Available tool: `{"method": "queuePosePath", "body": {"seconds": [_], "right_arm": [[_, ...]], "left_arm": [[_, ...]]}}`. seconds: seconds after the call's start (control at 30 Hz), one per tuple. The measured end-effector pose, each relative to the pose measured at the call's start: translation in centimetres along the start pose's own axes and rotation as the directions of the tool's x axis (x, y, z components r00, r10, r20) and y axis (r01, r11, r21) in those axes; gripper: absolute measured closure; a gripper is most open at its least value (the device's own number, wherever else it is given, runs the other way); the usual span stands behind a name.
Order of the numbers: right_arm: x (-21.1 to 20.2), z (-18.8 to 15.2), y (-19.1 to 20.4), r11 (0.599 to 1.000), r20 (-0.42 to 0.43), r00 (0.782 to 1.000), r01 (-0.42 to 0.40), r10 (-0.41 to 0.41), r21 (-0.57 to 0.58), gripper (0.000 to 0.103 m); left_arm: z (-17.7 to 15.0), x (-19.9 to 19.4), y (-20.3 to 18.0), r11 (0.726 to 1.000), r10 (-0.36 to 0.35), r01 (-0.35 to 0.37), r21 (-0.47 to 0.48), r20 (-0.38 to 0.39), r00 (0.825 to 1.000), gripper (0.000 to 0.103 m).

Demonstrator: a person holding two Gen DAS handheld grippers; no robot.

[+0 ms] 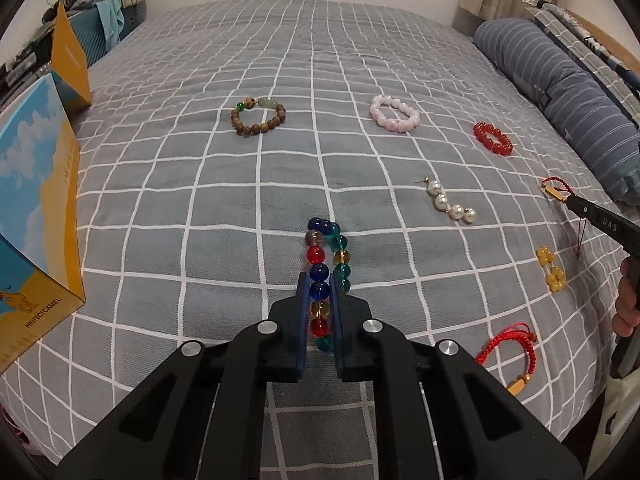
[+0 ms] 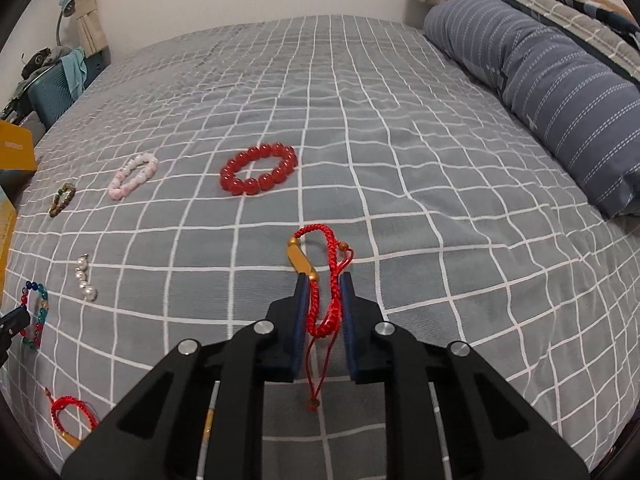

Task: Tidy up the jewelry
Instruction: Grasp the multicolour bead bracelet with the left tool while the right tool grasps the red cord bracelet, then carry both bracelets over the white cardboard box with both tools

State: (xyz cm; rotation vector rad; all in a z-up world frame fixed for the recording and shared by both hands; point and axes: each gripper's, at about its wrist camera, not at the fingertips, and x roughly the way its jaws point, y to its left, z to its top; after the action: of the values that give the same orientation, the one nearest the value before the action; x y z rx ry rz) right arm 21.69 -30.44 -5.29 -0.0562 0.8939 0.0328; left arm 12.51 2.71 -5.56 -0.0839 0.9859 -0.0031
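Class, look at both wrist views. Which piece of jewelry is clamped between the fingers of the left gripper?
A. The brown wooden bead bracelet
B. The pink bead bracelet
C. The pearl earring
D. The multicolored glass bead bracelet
D: in the left wrist view the left gripper has its fingers shut on the multicolored glass bead bracelet, while the other three lie apart on the bedspread.

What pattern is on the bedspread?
Grey with a white grid of lines; the bedspread shows best in the right wrist view.
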Motion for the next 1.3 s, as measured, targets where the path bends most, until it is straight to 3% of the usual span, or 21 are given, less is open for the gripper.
{"method": "queuePosePath", "body": {"seconds": [0.17,0.23,1.3], "right_arm": [[-1.1,0.0,0.4,1.0,0.024,1.0,-0.001,0.001,-0.009,0.089],[-1.6,0.0,0.6,1.0,0.034,0.999,0.003,-0.002,-0.014,0.097],[-7.5,1.2,4.4,0.998,0.14,0.989,-0.033,0.04,-0.052,0.097]], "left_arm": [[0.3,-0.6,-0.2,1.0,-0.013,0.013,0.004,0.012,1.0,0.094],[0.3,-0.8,-0.3,1.0,-0.018,0.018,0.007,0.014,1.0,0.094],[2.8,-4.2,-0.7,0.999,-0.044,0.043,0.019,0.082,0.996,0.094]]}}
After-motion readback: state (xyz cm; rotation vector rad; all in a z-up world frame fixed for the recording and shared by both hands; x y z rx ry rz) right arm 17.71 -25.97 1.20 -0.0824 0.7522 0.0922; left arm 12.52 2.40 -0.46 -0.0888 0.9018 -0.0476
